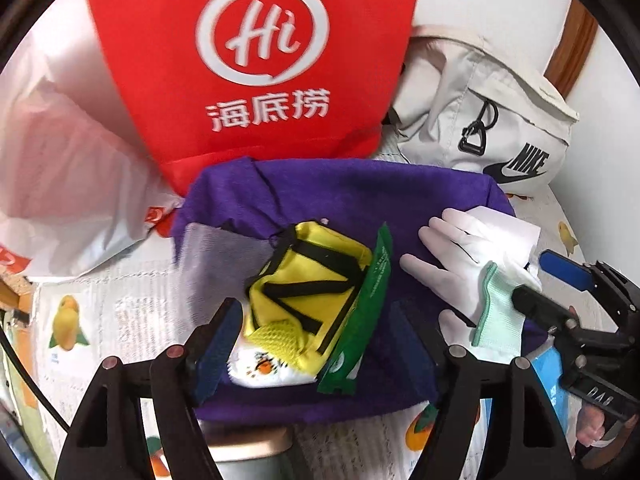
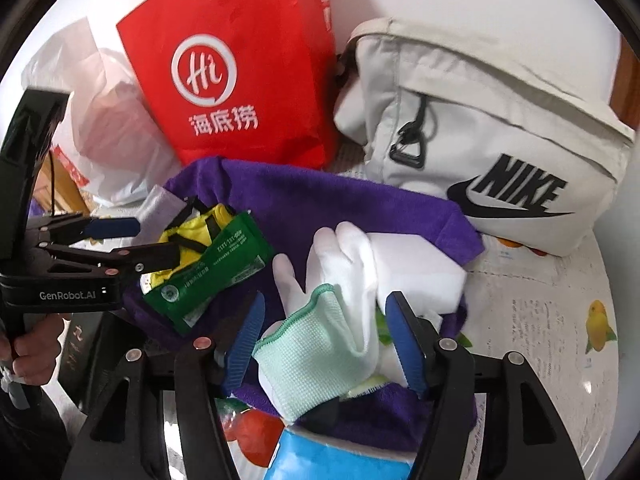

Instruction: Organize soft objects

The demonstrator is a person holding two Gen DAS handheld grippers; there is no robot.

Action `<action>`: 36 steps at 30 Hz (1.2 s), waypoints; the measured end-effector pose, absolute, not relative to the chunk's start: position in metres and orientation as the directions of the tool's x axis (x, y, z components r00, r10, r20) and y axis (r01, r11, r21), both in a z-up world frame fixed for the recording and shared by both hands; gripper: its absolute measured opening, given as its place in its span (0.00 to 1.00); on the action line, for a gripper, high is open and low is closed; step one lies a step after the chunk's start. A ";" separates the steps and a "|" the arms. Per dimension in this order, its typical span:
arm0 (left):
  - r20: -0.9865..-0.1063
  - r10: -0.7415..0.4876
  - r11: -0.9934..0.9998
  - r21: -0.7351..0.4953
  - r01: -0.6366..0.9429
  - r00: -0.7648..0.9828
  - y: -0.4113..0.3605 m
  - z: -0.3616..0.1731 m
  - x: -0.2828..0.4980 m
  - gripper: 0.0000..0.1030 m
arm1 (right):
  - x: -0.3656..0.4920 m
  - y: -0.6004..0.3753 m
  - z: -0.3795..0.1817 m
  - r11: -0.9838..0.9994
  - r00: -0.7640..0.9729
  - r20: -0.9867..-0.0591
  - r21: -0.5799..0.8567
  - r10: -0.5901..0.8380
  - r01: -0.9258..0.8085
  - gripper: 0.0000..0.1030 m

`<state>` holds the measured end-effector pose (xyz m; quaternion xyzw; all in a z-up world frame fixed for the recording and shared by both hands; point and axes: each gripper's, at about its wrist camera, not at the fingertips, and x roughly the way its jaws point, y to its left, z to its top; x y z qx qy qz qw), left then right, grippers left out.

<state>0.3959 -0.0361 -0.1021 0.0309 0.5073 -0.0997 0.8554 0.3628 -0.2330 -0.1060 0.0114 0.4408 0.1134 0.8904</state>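
Note:
A purple towel (image 1: 340, 192) lies spread on the table. On it rest a yellow mesh pouch (image 1: 308, 292) with black straps and a green packet (image 1: 360, 320), both between the fingers of my left gripper (image 1: 316, 344), which stands open with a gap on the packet's side. To the right lies a white glove (image 2: 344, 264) with a mint-green cuff, resting against a white block (image 2: 416, 268). My right gripper (image 2: 324, 344) is open around the cuff, its blue pads (image 2: 404, 340) beside the fabric without squeezing it. The left gripper (image 2: 158, 240) also shows at the left of the right wrist view.
A red paper bag (image 1: 248, 60) stands behind the towel, a white plastic bag (image 1: 60, 200) to its left and a white Nike bag (image 2: 500, 128) to its right. A blue-white packet (image 2: 340, 452) and a tin lid (image 1: 248, 452) lie at the near edge. A fruit-print cloth (image 2: 540, 320) covers the table.

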 end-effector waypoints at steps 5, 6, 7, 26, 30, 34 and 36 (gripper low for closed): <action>-0.860 -0.125 0.982 -0.036 0.186 0.495 -0.027 -0.080 0.371 0.72 | 0.344 -0.240 -0.085 0.978 0.612 -0.764 0.133 0.205 -0.163 0.61; -0.857 -0.127 0.982 -0.037 0.186 0.500 -0.026 -0.077 0.366 0.72 | 0.337 -0.239 -0.079 0.979 0.618 -0.760 0.128 0.199 -0.159 0.61; -0.851 -0.127 0.982 -0.036 0.186 0.510 -0.024 -0.070 0.357 0.73 | 0.332 -0.238 -0.075 0.981 0.621 -0.760 0.122 0.191 -0.154 0.62; -0.719 -0.026 0.998 0.015 0.053 0.695 -0.007 0.018 0.142 0.97 | 0.144 -0.210 0.004 0.988 0.727 -0.673 0.042 0.139 -0.150 0.94; -0.699 -0.001 0.999 0.026 0.026 0.715 -0.008 0.020 0.098 0.97 | 0.103 -0.213 0.009 0.987 0.734 -0.660 0.090 0.159 -0.133 0.96; -0.692 -0.014 1.000 0.011 0.029 0.722 -0.010 0.018 0.065 0.97 | 0.071 -0.215 0.007 0.991 0.740 -0.659 0.083 0.134 -0.106 0.96; -0.686 -0.011 1.000 0.004 0.019 0.727 -0.010 0.017 0.049 0.97 | 0.054 -0.217 0.006 0.991 0.746 -0.652 0.090 0.135 -0.100 0.96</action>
